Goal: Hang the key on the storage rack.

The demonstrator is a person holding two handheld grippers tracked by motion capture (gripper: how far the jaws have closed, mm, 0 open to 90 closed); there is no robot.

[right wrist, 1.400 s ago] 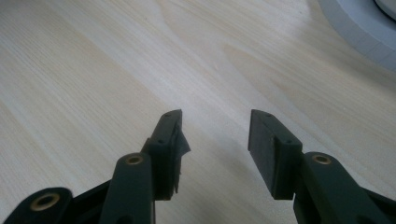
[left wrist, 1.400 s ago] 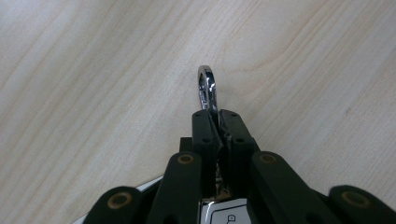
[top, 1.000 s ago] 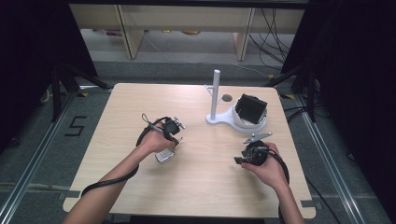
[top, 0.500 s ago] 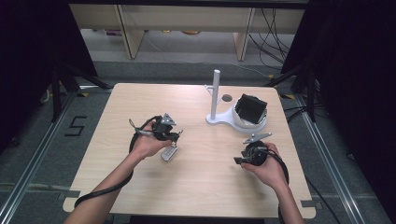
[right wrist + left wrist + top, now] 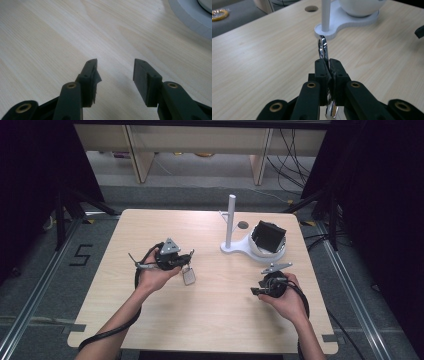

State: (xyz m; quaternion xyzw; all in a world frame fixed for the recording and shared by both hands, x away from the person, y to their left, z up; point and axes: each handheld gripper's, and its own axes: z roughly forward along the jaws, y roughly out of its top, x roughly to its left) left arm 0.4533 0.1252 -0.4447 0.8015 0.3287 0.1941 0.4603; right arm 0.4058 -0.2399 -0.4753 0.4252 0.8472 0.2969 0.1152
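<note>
1. Nearest the person, at about 5 o'clock on the table (image 5: 210,325), the right gripper (image 5: 115,67) is held low over bare wood. Its jaws stand apart with nothing between them. It has kept its place over the last second.
2. At about 9 o'clock, the left gripper (image 5: 328,65) is clamped tight on the chrome shackle of a small silver padlock (image 5: 188,277). The padlock's body is seen hanging below the jaws.
3. Compared with a second ago, the left gripper has been raised a little and carried slightly away from the person. The padlock has gone with it and now appears to be off the wood. The pick-up is judged done, with the carry just begun.
4. Between the two grippers, open tabletop is left for moving. The near and left edges are well apart from both hands.
5. Farther off, toward 1 o'clock, a white stand (image 5: 231,220) with an upright post is set. It lies straight ahead of the left jaws, with clear wood between.
6. Beside the post, the stand's bowl holds a black object (image 5: 268,236), near the right edge. A round hole (image 5: 243,225) lies just behind it.
</note>
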